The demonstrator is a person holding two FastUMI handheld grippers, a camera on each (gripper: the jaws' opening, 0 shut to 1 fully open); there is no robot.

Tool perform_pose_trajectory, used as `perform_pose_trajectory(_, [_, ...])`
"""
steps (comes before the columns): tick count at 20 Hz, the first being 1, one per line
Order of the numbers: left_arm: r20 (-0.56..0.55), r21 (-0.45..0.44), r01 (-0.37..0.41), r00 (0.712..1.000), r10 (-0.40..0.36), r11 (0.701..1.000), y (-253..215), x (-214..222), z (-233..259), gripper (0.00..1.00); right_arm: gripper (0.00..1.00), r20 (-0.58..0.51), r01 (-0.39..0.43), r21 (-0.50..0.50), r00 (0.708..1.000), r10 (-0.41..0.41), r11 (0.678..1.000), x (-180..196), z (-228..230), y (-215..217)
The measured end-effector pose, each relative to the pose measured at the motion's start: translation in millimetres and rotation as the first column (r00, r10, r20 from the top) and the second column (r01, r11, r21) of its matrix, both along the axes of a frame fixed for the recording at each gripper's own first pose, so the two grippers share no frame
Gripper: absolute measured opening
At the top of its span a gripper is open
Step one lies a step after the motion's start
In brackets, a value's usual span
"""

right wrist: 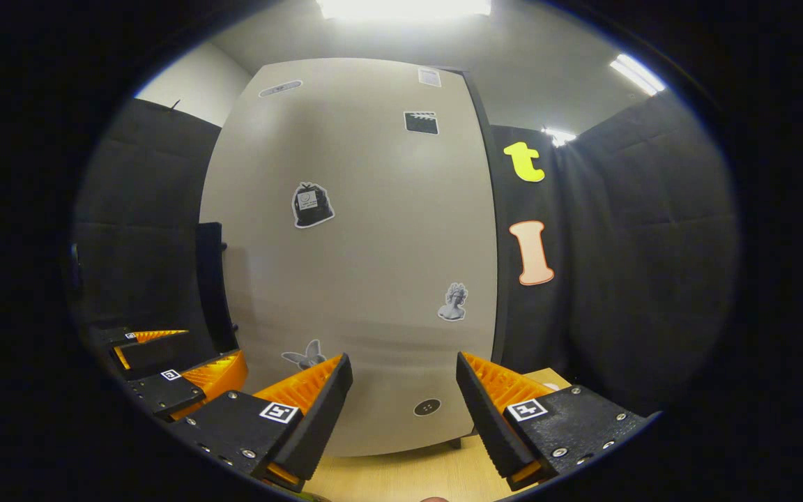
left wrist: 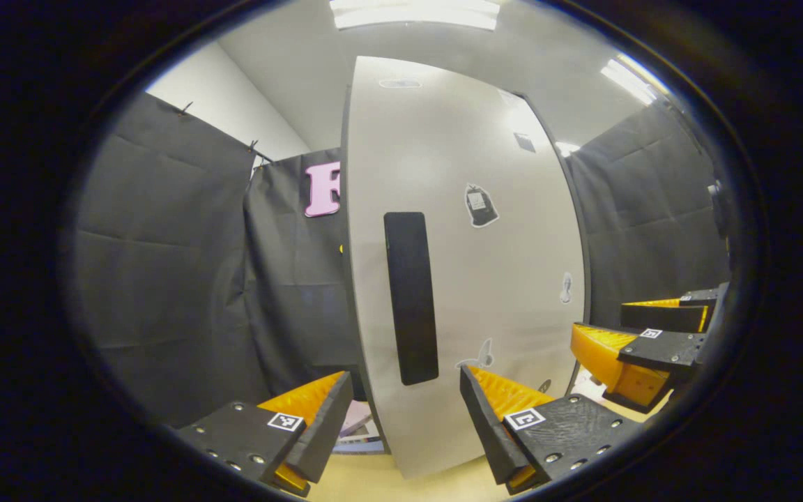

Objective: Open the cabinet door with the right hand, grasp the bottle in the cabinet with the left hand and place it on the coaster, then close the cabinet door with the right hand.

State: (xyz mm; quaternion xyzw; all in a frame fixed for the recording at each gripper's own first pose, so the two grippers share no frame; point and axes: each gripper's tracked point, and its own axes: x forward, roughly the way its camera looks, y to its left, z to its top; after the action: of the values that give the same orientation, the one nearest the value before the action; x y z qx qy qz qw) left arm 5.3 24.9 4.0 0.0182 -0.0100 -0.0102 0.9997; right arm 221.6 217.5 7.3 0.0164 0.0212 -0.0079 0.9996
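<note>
I have the cabinet door (right wrist: 353,258) shut in front of both grippers, so the bottle behind it is hidden from me. My left gripper (left wrist: 405,418) has its fingers spread wide, facing the dark handle (left wrist: 410,298). My right gripper (right wrist: 403,408) is open too, close to the door above the table (right wrist: 401,477). No coaster that I can make out.

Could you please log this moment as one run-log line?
stage: before opening | cabinet door: closed | handle: untouched | left gripper: open, empty | right gripper: open, facing door
</note>
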Motion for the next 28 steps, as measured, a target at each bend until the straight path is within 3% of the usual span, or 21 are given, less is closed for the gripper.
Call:
perform_pose_trajectory(16, [0.06,-0.026,0.049,0.997,-0.047,0.998,-4.5,15.7,16.9,0.92,0.93,-0.014,-0.012,0.0,1.0,0.012,1.0,-4.5,-4.6,-3.8])
perform_pose_trajectory(19, [0.043,-0.034,0.051,0.998,-0.049,0.998,-5.9,14.2,15.1,0.88,0.93,-0.02,-0.013,0.003,1.0,0.013,1.0,-9.7,-6.2,-7.3])
perform_pose_trajectory(28, [-0.005,-0.087,0.038,0.999,-0.038,0.995,-7.2,12.8,5.4,0.92,0.93,-0.025,-0.018,0.01,1.0,0.018,1.0,-16.2,-10.1,-11.3])
